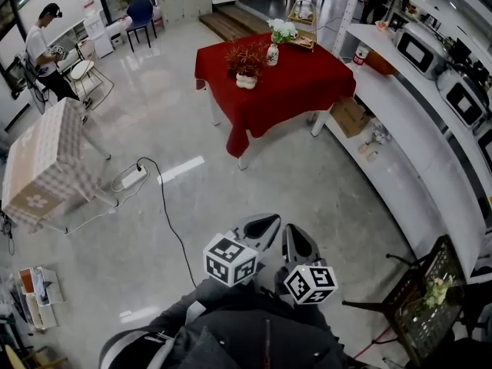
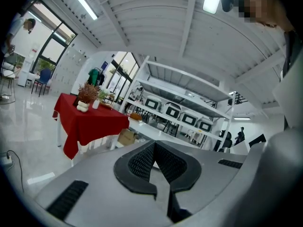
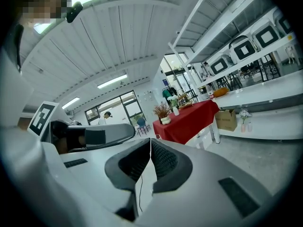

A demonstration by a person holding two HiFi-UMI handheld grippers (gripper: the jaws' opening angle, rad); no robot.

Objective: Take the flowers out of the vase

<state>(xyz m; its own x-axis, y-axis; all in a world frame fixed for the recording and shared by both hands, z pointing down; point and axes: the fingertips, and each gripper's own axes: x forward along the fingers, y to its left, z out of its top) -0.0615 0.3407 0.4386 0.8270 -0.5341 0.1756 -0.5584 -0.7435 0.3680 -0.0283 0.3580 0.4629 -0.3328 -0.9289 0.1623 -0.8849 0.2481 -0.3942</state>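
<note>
Seen from above, a person (image 1: 231,337) holds 2 grippers side by side over a pale floor (image 1: 254,183). The left gripper (image 1: 265,225) and right gripper (image 1: 296,237) each have their jaws closed together, with nothing between them. Well apart from them, across the room, stands a red-draped worktop (image 1: 307,83). On it a slim white vase (image 1: 272,54) holds white flowers (image 1: 282,29), near a low white pot (image 1: 246,81) of reddish dried stems (image 1: 244,56).

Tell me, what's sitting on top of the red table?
A squat white vase of reddish dried flowers, a slim white vase of white flowers, and a wire basket. The red cloth hides the tabletop itself.
</note>
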